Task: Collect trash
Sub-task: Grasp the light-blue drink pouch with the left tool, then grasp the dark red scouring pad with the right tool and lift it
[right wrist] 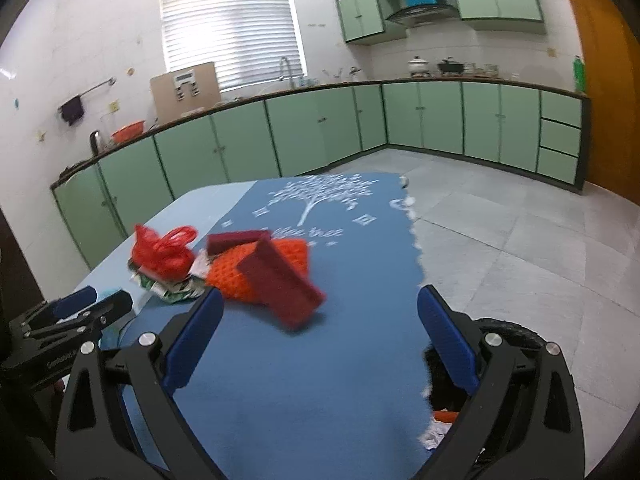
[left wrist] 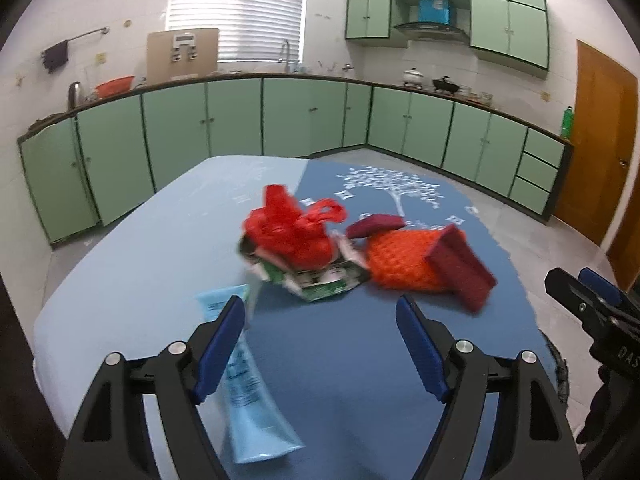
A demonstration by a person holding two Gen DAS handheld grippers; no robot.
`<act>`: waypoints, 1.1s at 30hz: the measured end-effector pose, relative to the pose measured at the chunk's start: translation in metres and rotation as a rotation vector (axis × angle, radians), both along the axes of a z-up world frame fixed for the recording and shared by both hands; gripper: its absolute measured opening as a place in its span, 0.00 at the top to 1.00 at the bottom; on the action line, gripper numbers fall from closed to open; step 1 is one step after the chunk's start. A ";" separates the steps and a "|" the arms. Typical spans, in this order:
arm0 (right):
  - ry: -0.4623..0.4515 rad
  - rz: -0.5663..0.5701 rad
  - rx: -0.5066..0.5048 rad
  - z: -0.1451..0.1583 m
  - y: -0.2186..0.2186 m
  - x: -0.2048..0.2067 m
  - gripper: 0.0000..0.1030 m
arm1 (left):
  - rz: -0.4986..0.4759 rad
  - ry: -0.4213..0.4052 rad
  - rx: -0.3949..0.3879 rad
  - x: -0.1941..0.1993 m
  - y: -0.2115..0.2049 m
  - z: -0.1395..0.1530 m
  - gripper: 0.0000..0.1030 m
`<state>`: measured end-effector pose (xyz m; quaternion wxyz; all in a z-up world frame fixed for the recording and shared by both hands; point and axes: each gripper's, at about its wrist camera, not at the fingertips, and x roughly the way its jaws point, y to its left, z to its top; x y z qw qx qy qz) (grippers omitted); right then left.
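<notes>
Trash (left wrist: 304, 248) sat mid-frame; I held my left gripper (left wrist: 320, 320) and right gripper (right wrist: 320, 312) wide open, empty, ready to grab.

Both wrist views look down across the table (left wrist: 120, 272), sharing its trash pile (right wrist: 224, 268).

A home kitchen. Pale green base cabinets (left wrist: 240, 116) run under a dark counter along two walls, with matching green wall cabinets (left wrist: 508, 24) around a metal range hood (left wrist: 432, 28). A white lidded pot (left wrist: 413, 76) and a black pan (left wrist: 445, 85) stand on the far right; a curved tap (left wrist: 285, 54) rises below the window's white slatted blind (left wrist: 236, 8).
</notes>
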<state>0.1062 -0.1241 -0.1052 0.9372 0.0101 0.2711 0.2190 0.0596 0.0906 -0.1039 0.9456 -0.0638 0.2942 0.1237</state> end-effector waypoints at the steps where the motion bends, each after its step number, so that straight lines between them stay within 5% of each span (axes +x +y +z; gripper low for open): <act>1: -0.001 0.006 -0.007 -0.001 0.004 -0.001 0.08 | 0.006 0.003 0.001 -0.004 0.004 -0.004 0.23; 11: 0.003 0.035 -0.044 -0.007 0.022 -0.002 0.08 | 0.052 0.099 -0.059 0.007 0.025 -0.040 0.24; 13: 0.006 0.034 -0.049 -0.009 0.024 0.000 0.08 | 0.054 0.099 -0.066 0.007 0.027 -0.043 0.31; 19: 0.013 0.041 -0.045 -0.012 0.030 0.005 0.08 | 0.057 0.091 -0.095 0.010 0.036 -0.044 0.78; 33: -0.001 0.064 -0.080 -0.012 0.052 0.033 0.08 | 0.007 -0.016 -0.102 0.014 0.027 -0.002 0.79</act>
